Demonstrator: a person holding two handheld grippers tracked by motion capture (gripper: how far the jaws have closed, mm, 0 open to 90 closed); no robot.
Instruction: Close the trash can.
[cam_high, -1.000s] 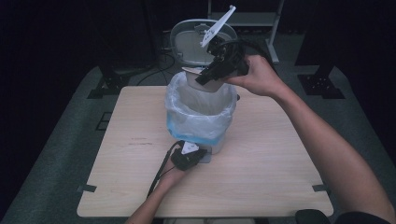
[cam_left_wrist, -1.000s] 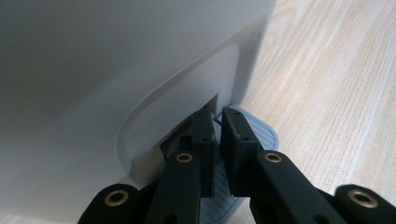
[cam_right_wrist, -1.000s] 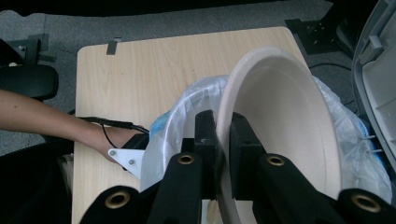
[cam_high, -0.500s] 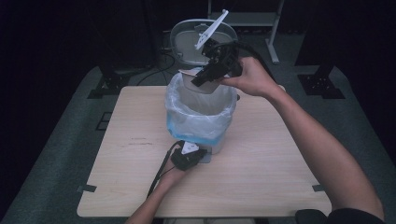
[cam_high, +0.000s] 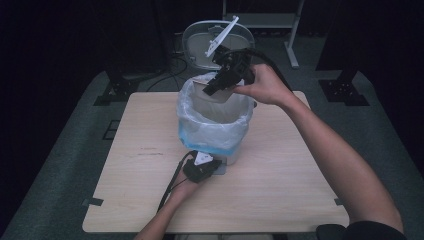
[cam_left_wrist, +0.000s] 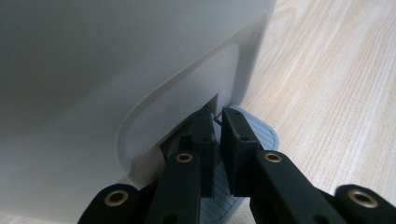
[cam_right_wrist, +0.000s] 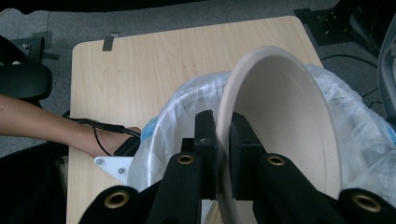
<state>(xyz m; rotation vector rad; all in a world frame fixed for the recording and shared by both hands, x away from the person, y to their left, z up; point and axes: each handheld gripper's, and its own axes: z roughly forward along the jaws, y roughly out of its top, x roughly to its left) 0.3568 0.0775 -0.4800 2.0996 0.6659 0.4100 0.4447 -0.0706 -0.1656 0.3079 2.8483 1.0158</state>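
Two claws work here: your right claw (cam_right_wrist: 223, 140) is clamped on the rim of a bowl (cam_right_wrist: 285, 121), tilted above the lined bin (cam_high: 214, 125). It looks light and stiff, so grip the rim gently. Your left claw (cam_left_wrist: 218, 135), nearly together, presses the pedal (cam_left_wrist: 261, 135) beneath it.

One bin (cam_high: 214, 125), one bowl (cam_right_wrist: 280, 126), two claws (cam_high: 212, 86).

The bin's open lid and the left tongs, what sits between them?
The bin with its bag, and the bowl held over its mouth by the right tongs, seen in the high view.
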